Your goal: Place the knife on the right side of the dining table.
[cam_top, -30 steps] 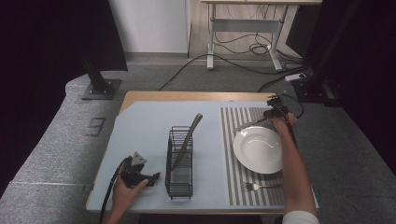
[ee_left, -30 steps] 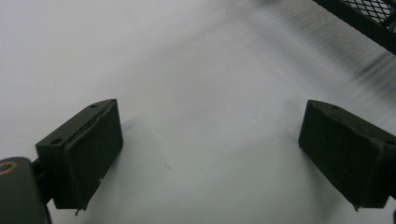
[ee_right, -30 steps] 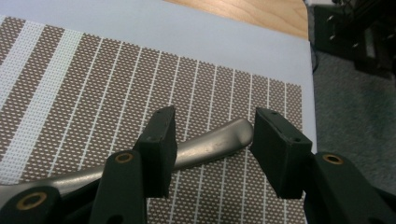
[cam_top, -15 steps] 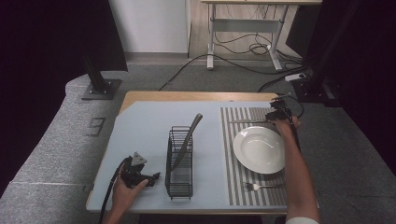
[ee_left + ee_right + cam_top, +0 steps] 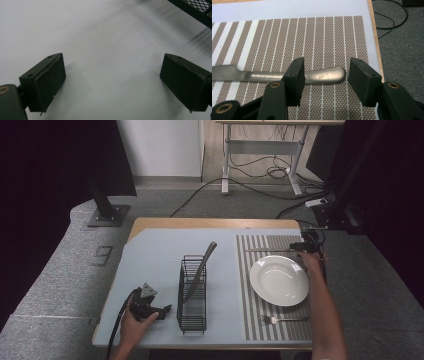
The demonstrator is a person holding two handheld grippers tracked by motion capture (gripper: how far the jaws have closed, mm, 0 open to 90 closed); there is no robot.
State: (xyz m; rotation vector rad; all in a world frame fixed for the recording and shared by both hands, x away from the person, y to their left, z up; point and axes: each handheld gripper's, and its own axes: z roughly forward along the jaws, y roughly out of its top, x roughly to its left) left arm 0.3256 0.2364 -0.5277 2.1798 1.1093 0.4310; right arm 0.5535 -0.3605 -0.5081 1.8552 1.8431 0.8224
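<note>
With my right gripper (image 5: 325, 75) spread open over the knife (image 5: 287, 74) handle, nothing's grasped yet: the knife lies flat on the striped placemat (image 5: 260, 270), far side of the plate (image 5: 279, 280). My left gripper (image 5: 161, 311) rests open, near left, beside the wire rack (image 5: 192, 295). Closing and lifting remain.

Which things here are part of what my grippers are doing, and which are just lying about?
In play:
right gripper, jaws open astride the knife handle
knife, lying flat on the striped placemat

Lying about:
left gripper, open, beside the wire rack
utensil leaning in the rack
plate
fork
</note>
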